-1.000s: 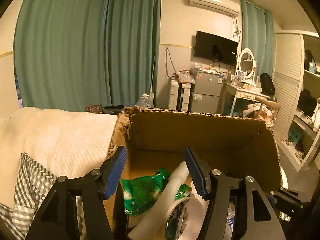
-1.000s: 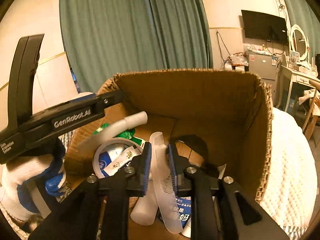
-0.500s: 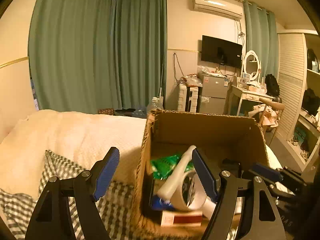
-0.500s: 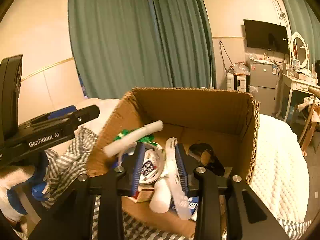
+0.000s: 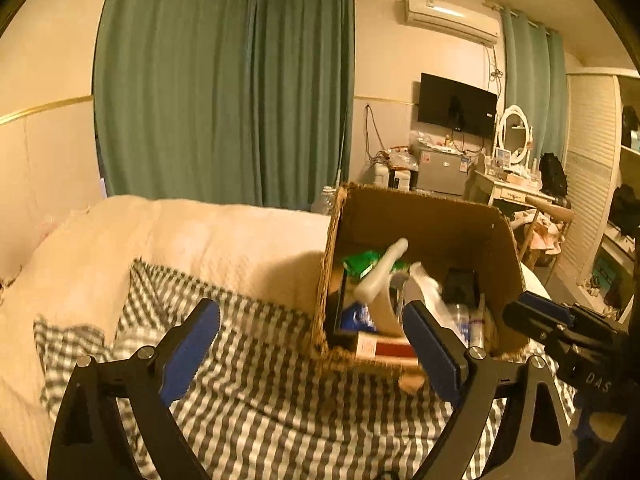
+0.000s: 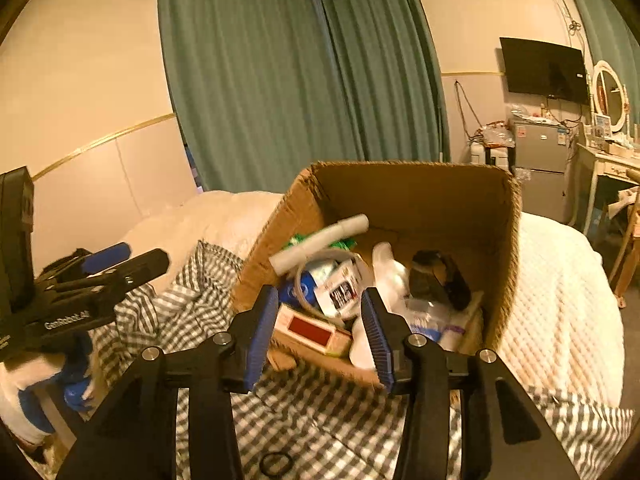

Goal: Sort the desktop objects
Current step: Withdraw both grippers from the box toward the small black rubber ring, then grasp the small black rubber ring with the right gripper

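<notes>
Cardboard box [image 6: 404, 196] of sorted toiletries sat on the bed's checked cloth [image 5: 256, 376], just beyond both empty, open-jawed grippers; the right gripper [image 6: 322, 332] hung nearer, the left gripper [image 5: 316, 344] wider and leftward.

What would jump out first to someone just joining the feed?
The open cardboard box on the bed, crammed with jumbled items: a white tube sticking up at its left, a red-and-white carton at its near edge. Both grippers, left and right, are open and empty in front of it, above the checked cloth. A small black ring lies loose on that cloth.
</notes>
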Motion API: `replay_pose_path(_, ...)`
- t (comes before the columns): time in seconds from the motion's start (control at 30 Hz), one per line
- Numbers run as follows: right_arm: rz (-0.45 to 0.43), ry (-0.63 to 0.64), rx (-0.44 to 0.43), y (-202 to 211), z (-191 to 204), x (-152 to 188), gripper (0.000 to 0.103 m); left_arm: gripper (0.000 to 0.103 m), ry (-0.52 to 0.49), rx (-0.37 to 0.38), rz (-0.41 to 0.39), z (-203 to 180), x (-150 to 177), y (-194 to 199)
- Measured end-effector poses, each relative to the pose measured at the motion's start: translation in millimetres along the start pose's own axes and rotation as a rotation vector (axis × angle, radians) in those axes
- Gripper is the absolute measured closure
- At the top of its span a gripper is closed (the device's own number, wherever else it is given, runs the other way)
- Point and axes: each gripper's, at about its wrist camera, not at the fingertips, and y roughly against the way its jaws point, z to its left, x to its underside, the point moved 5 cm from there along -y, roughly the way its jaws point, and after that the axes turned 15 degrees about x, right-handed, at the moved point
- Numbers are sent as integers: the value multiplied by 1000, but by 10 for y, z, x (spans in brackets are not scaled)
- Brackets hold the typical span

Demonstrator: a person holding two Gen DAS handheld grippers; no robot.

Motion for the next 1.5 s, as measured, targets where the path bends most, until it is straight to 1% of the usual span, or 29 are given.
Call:
replay_pose_path(0.03, 0, 3, 3, 38, -11, 51, 58, 8, 5, 1, 6, 3, 59, 21)
replay_pose_path(0.13, 8, 13, 6, 114, -22, 209, 45, 8, 11, -1, 12, 34, 202, 90)
replay_pose_path(0.27, 49, 36, -26, 143, 17, 536, 45, 8, 11, 6, 20, 47, 406, 136)
replay_pose_path(0.33, 80, 41, -52, 131, 65, 684, 45, 8, 22, 12, 51, 92, 530, 110)
replay_pose_path(0.43, 146, 85, -90, 60, 235, 984, 45, 8, 42, -10, 85, 170, 709, 69)
replay_pose_path(0.5, 187, 106, -77, -28, 301, 1132, 45, 8, 41, -22, 103, 210, 813, 50)
replay_pose_path(0.57, 225, 115, -95, -111, 357, 1226, 45, 8, 38, -29, 119, 257, 909, 37)
replay_pose_path(0.67, 272, 143, -97, -223, 430, 1362, 45, 8, 50, -28, 139, 317, 1061, 31)
replay_pose_path(0.73, 307, 151, -118, -284, 479, 1472, 45, 8, 52, -39, 163, 345, 1155, -7)
replay_pose_path(0.87, 361, 201, -125, -402, 592, 1645, 45, 8, 67, -40, 216, 388, 1294, -114)
replay_pose_path(0.97, 394, 226, -129, -481, 654, 1751, 45, 8, 50, -49, 249, 387, 1390, -199)
replay_pose_path(1.07, 425, 239, -129, -602, 683, 1823, 46, 12, 44, -64, 285, 407, 1493, -306)
replay_pose_path(1.2, 468, 245, -137, -776, 729, 1897, 46, 23, 71, -57, 319, 442, 1602, -422)
replay_pose_path(1.23, 477, 250, -137, -813, 747, 1923, 49, 23, 67, -57, 325, 437, 1618, -440)
replay_pose_path(1.27, 491, 257, -133, -860, 757, 1954, 57, 24, 61, -56, 333, 428, 1632, -462)
replay_pose_path(1.33, 511, 270, -117, -932, 763, 2004, 64, 25, 65, -45, 344, 420, 1652, -505)
replay_pose_path(1.4, 522, 269, -122, -954, 760, 2016, 66, 25, 80, -39, 351, 427, 1670, -539)
replay_pose_path(1.5, 536, 255, -131, -968, 745, 2009, 71, 25, 89, -51, 361, 455, 1691, -581)
